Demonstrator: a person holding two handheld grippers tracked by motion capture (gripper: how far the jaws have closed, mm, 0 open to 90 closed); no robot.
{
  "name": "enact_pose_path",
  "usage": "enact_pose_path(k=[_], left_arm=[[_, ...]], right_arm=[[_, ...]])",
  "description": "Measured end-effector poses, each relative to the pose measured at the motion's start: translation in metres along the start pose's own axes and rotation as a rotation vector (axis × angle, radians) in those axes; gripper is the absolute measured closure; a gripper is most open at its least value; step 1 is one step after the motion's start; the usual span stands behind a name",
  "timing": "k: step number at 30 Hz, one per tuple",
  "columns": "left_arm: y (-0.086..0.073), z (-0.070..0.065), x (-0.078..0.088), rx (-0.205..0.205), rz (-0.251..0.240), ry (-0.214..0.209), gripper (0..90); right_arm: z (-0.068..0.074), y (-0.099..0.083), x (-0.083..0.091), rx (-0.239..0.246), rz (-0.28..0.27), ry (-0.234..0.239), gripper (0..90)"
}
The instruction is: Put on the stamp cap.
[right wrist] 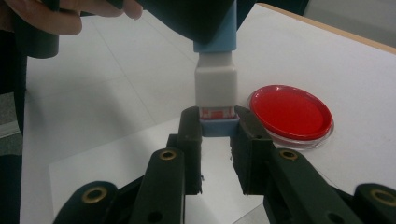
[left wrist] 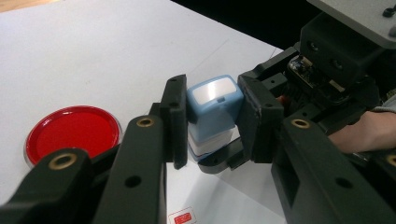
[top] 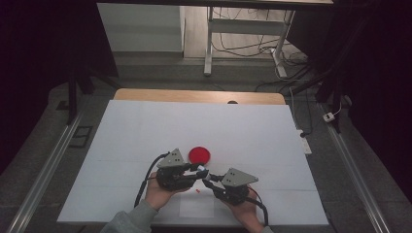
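White surface (top: 145,136), dim room behind. Self-inking stamp (left wrist: 212,114) held up between both grippers, near front edge, just beside red ink pad dish (top: 199,155). Left gripper (left wrist: 210,121): jaws clamped on blue stamp body. Right gripper (right wrist: 217,128): jaws pinched on blue base cap (right wrist: 217,127), red die visible just above it. Step, by the look: pulling cap off. Keep left grip firm & still, draw right straight along stamp axis, no twist, no squeeze increase. Avoid tilt — cap could jam or pop free. Mind small red-marked label (left wrist: 182,217) on surface below.
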State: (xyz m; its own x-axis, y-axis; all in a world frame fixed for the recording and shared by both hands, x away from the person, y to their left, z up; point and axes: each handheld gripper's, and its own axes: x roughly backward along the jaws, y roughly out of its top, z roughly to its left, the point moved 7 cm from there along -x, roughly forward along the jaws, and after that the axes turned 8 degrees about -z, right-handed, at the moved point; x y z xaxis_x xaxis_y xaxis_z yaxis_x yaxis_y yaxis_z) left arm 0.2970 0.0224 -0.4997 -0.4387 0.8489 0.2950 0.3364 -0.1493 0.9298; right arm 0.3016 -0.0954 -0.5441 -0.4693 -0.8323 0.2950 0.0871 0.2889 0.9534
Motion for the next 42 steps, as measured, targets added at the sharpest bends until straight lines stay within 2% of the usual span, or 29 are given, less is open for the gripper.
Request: enact_pose_path(k=[11, 20, 38, 42], left_arm=[[-0.0001, -0.0003, -0.0012, 0.009, -0.011, 0.004, 65.6], [-0.0011, -0.0004, -0.0017, 0.001, -0.011, 0.015, 65.6], [-0.0052, -0.0003, -0.0046, 0.017, -0.006, 0.004, 65.7], [-0.007, 0.0004, -0.0056, 0.036, -0.009, -0.001, 65.8]], right_arm=[[-0.0001, 0.0004, 0.0006, 0.007, -0.001, -0.007, 73.6], [-0.0003, 0.0011, 0.0019, 0.004, -0.004, -0.015, 73.7], [0.001, 0.0014, 0.0017, 0.019, 0.006, -0.027, 74.1], [0.001, 0.0019, 0.0022, 0.01, 0.003, -0.029, 74.1]])
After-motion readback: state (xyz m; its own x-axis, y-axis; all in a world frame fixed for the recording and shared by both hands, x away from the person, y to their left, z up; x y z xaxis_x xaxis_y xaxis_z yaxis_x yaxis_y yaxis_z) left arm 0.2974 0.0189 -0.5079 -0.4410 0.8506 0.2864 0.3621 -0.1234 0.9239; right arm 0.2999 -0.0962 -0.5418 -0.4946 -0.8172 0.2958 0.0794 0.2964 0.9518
